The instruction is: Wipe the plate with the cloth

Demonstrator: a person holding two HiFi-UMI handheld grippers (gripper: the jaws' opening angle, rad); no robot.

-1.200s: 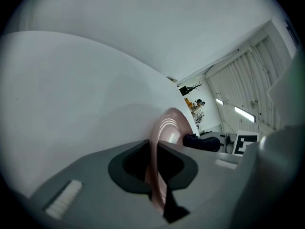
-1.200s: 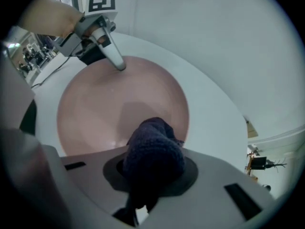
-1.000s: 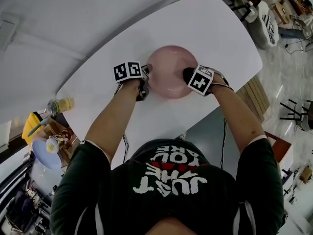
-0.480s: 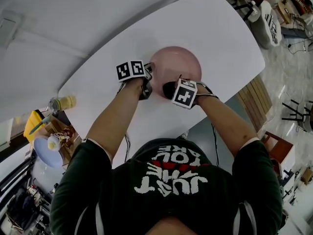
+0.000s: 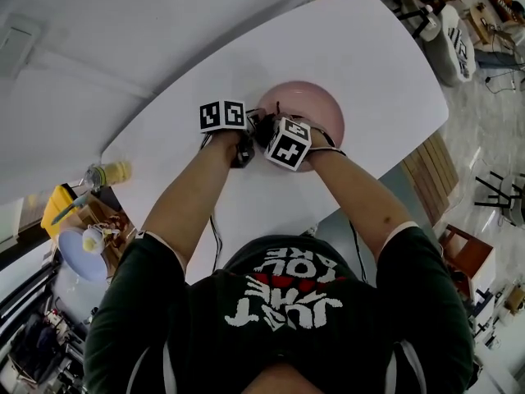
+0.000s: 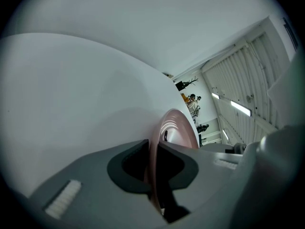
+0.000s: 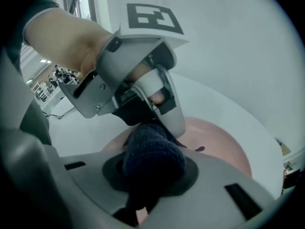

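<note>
counted on the white oval table: one pink plate, one dark cloth, two hand-held grippers, one marker cube on each.

left gripper: at the plate's left edge, jaws nearly together and clamped on the rim. rim seen edge-on in the narrow gap, one jaw on the inner face, one on the outer. pink curve of the plate beyond the jaws, white tabletop on the left of it. cannot tell whether flat on the table or tipped.

right gripper: over the plate's left part, just beside the left gripper, pointed steeply down. jaws closed on the navy, knitted cloth, bunched into one thick wad between them and bulging out past them over the plate's inside. contact between wad and plate not clear.

writing: black-and-white square markers on the cube faces, no letters. on the person's dark shirt, white print, upside down from the head view: "just" legible, plus a second line over a red patch, not surely readable.
</note>
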